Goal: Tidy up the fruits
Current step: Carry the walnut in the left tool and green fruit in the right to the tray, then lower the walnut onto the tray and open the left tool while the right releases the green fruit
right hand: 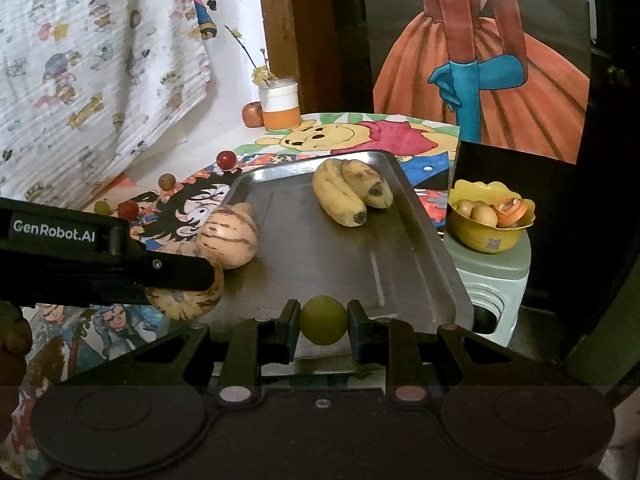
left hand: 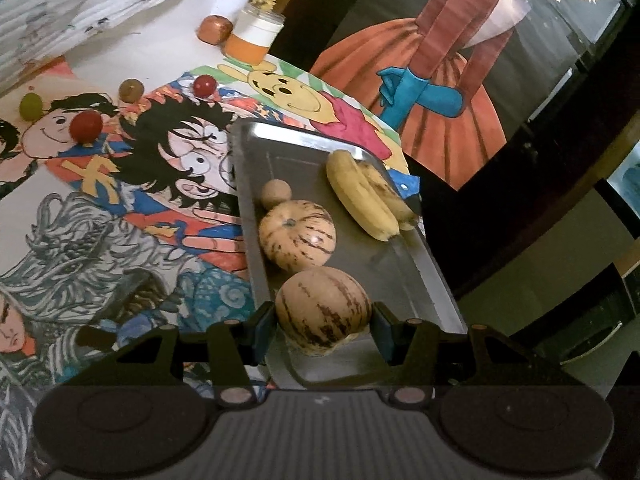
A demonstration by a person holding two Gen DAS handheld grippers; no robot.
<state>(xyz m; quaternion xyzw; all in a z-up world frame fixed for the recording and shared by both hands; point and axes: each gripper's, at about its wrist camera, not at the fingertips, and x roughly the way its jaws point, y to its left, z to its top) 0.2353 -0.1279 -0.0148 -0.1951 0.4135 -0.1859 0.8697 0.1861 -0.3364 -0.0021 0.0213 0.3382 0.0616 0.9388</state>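
Note:
A metal tray (left hand: 416, 268) (right hand: 400, 256) holds two bananas (left hand: 368, 196) (right hand: 352, 190), a striped melon (left hand: 298, 236) (right hand: 228, 236) and a small tan ball fruit (left hand: 276, 193). My left gripper (left hand: 324, 320) is shut on a second striped melon (left hand: 323, 310) (right hand: 184, 300) at the tray's near end. My right gripper (right hand: 323, 320) is shut on a green grape (right hand: 323, 320) over the tray's near edge. Loose on the drawings lie two red fruits (left hand: 85, 126) (left hand: 205, 85), a brown one (left hand: 131, 90) and a green grape (left hand: 31, 106).
A white and orange jar (left hand: 256, 32) (right hand: 279, 104) and a small apple (left hand: 215, 29) (right hand: 253, 115) stand at the back. A yellow bowl (right hand: 490, 236) of fruit sits on a white stool right of the table. The table edge drops right of the tray.

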